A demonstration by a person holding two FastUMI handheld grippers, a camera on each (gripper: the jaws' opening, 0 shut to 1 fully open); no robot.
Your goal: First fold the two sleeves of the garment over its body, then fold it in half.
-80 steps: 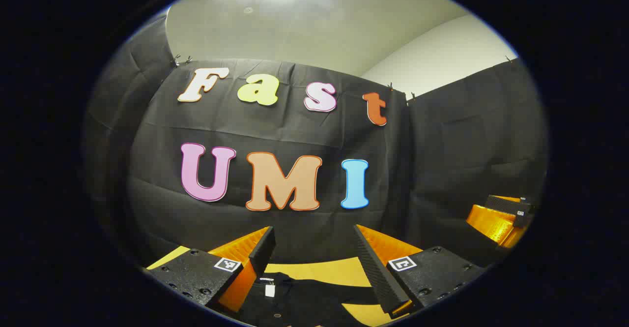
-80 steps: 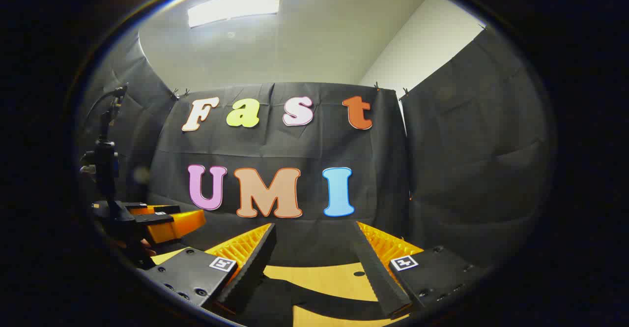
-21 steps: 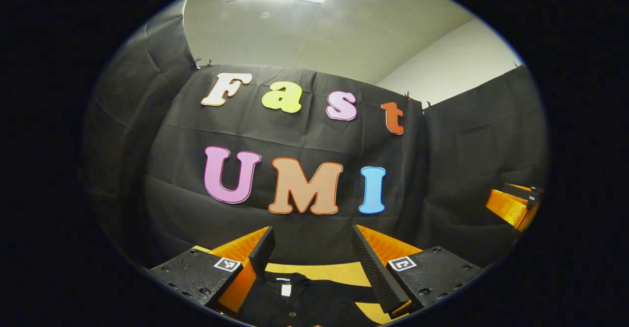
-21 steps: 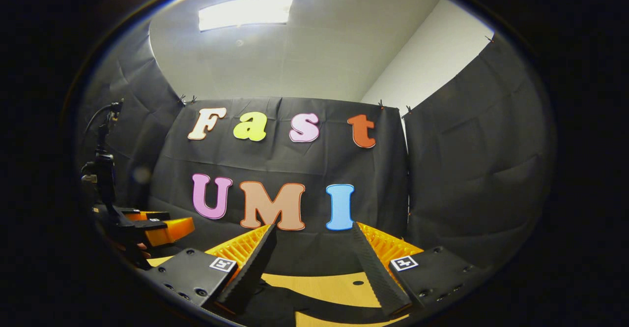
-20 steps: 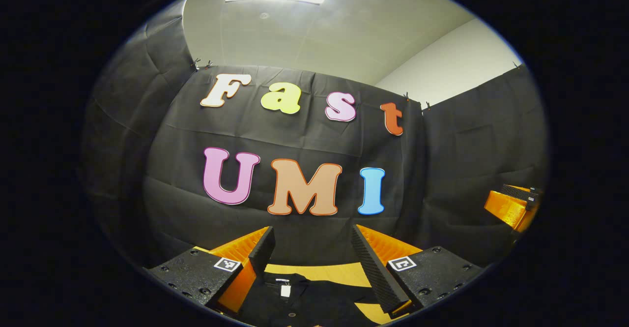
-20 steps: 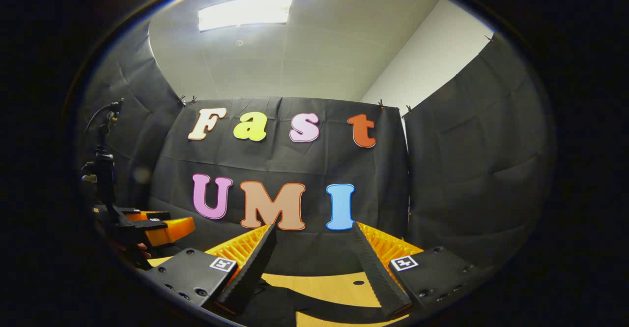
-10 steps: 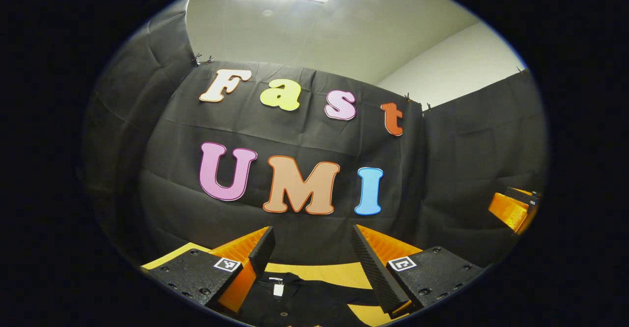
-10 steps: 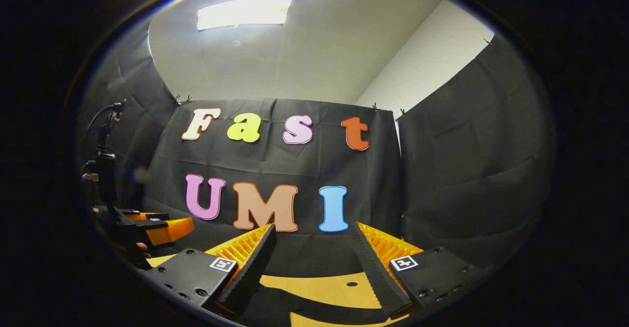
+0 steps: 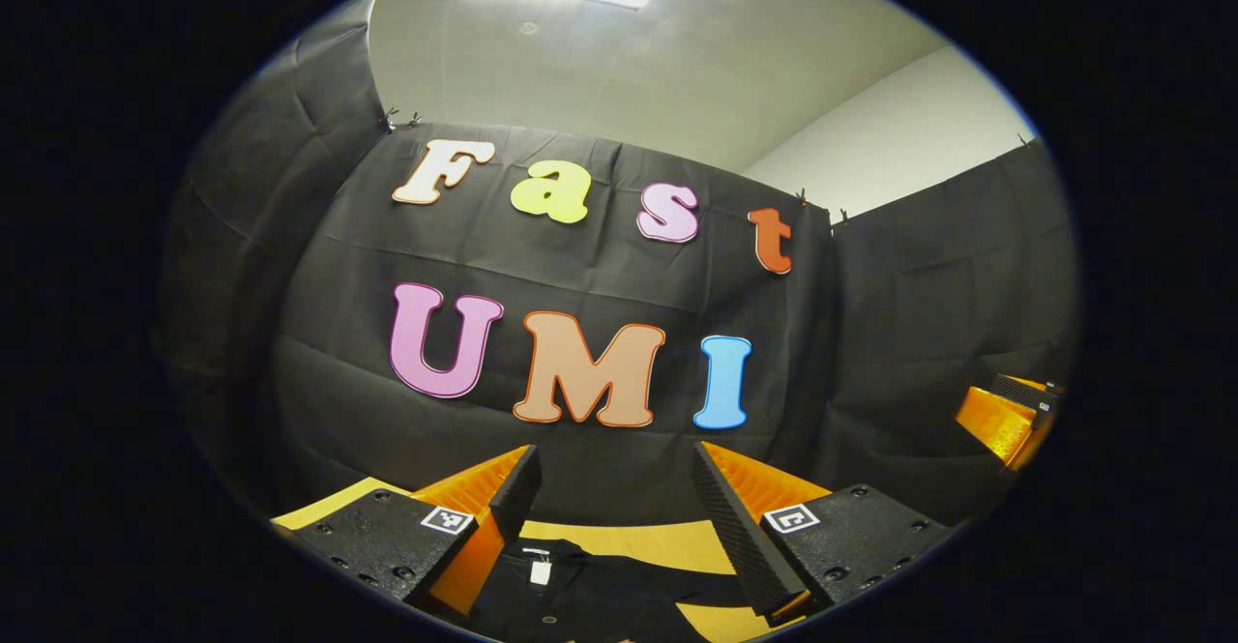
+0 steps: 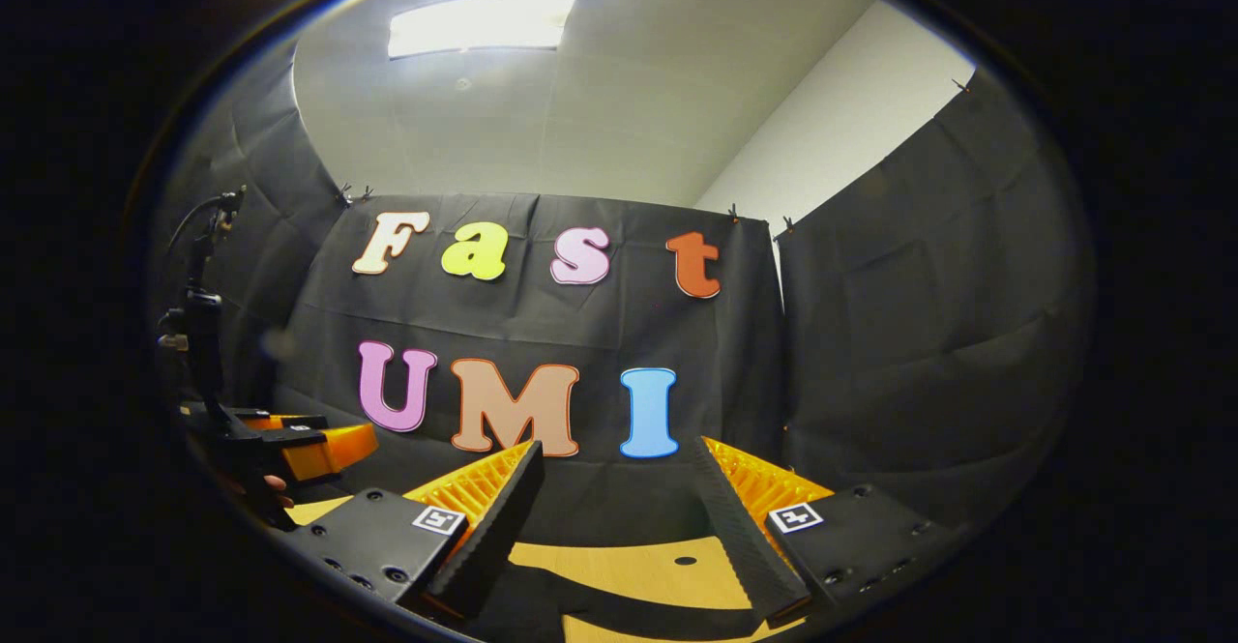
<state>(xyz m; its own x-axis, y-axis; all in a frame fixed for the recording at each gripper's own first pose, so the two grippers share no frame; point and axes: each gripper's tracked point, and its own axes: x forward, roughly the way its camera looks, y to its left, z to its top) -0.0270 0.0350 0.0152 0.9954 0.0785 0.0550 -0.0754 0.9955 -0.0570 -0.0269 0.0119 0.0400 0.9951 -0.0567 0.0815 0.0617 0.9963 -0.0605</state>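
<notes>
Your left gripper (image 9: pixel 614 517) sits at the bottom centre of the left gripper view, fingers spread wide with nothing between them. The garment (image 9: pixel 590 595), black, lies flat on the yellow-tan table (image 9: pixel 667 541) at the bottom of that frame, below and between the fingers; its collar with a white tag (image 9: pixel 539 573) is just right of the left finger. Your right gripper (image 10: pixel 619 517) is also splayed wide and empty at the bottom centre of the right gripper view; a dark strip of the garment (image 10: pixel 619 609) crosses the table (image 10: pixel 648 566) under it. In that view the left gripper (image 10: pixel 319 445) shows at the lower left, with fingertips of the hand (image 10: pixel 276 488) holding it just beneath. In the left gripper view the right gripper (image 9: pixel 1011 416) shows at the right edge.
</notes>
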